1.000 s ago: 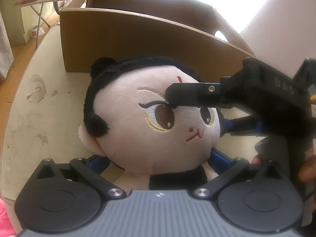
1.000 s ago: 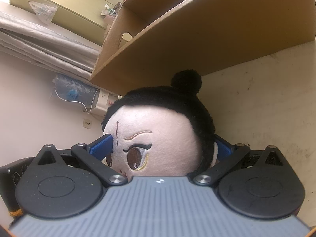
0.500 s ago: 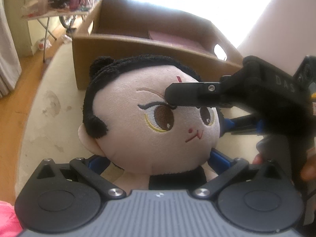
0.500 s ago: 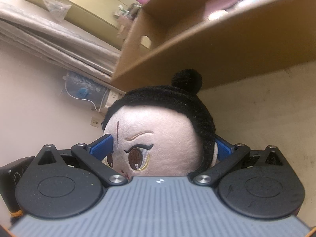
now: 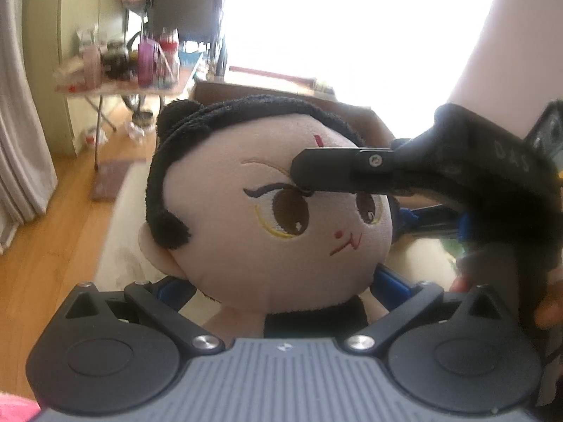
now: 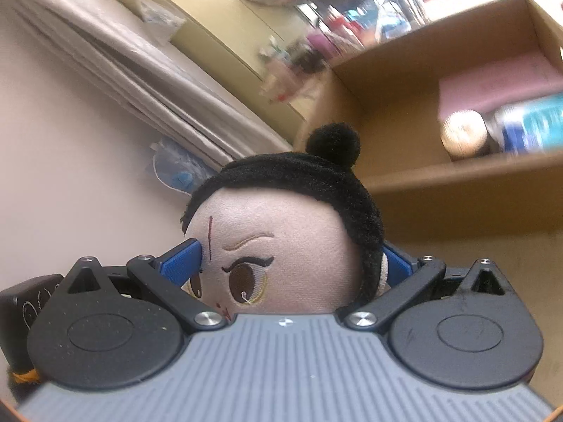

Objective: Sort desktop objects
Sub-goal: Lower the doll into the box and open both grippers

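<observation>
The plush doll (image 5: 267, 211), with its black hair, top bun and embroidered brown eyes, is held off the worktop (image 5: 119, 246) between both claws. The left claw (image 5: 281, 288) is closed on the doll's body just below the chin, its blue pads (image 5: 390, 281) pressed in at either side of the neck and dark torso, and the big head fills the middle of the left wrist view. The right claw (image 6: 288, 263) grips the doll's head: one blue pad (image 6: 179, 263) presses against the forehead beside the red mark, the other sits behind the ear on the far side of the head, so the face is squeezed between them. In the left wrist view that same right claw reaches in from the doll's far side, with one black finger lying across the brow above the eyes, and a person's fingers (image 5: 542, 313) wrap its handle at the frame edge. Behind the doll stands an open cardboard box (image 6: 440, 133); in the right wrist view its inside shows a pink flat item (image 6: 492, 84), a round pale object (image 6: 462, 133) and a blue-and-white packet (image 6: 531, 123), all blurred. Farther back than the doll and box, the left wrist view shows a cluttered folding table (image 5: 126, 84) standing on a wooden floor (image 5: 52, 246).
</observation>
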`<state>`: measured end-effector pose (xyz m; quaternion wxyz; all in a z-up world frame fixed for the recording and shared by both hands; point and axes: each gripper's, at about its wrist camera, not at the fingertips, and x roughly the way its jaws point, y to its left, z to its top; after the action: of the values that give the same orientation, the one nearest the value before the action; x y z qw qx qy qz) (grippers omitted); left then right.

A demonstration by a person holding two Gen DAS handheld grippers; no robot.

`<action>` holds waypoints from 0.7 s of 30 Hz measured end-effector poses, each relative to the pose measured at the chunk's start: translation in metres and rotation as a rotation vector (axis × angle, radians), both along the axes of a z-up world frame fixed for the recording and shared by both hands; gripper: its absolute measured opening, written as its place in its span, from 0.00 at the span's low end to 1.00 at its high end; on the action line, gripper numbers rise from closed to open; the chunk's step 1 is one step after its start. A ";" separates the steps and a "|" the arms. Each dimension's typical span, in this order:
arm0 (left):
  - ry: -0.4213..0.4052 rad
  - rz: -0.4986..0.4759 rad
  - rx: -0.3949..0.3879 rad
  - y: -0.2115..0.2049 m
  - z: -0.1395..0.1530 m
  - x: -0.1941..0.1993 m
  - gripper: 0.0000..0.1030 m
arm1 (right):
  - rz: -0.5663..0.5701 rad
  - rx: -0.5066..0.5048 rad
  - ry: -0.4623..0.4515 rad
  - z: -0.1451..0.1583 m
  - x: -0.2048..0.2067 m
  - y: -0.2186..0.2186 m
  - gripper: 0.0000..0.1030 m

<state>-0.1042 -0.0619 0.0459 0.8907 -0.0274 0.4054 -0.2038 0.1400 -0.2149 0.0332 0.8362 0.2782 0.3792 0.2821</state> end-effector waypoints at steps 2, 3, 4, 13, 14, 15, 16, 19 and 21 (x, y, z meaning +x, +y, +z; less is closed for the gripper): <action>-0.047 0.008 -0.015 0.001 0.010 0.006 1.00 | 0.002 -0.012 -0.057 0.016 0.003 0.001 0.99; -0.070 0.011 -0.020 0.001 0.015 0.007 1.00 | 0.000 -0.018 -0.090 0.025 0.004 0.002 0.99; -0.092 0.014 -0.024 0.001 0.020 0.009 1.00 | -0.001 -0.024 -0.119 0.033 0.005 0.003 0.99; -0.260 0.026 -0.037 -0.008 0.056 0.027 1.00 | -0.014 -0.039 -0.308 0.085 0.026 0.005 0.99; -0.270 0.027 -0.036 -0.009 0.057 0.033 1.00 | -0.015 -0.041 -0.321 0.089 0.028 0.004 0.99; -0.276 0.027 -0.038 -0.010 0.058 0.039 1.00 | -0.014 -0.043 -0.333 0.093 0.032 0.004 0.99; -0.281 0.029 -0.040 -0.012 0.061 0.043 1.00 | -0.014 -0.046 -0.342 0.097 0.038 0.005 0.99; -0.296 0.030 -0.045 -0.018 0.064 0.062 1.00 | -0.014 -0.057 -0.366 0.106 0.053 0.006 0.99; -0.300 0.027 -0.044 -0.021 0.068 0.074 1.00 | -0.019 -0.063 -0.378 0.111 0.067 0.006 0.99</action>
<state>-0.0303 -0.0830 0.1135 0.9432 -0.0214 0.2627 -0.2022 0.2074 -0.2092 0.1440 0.9034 0.1976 0.2213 0.3097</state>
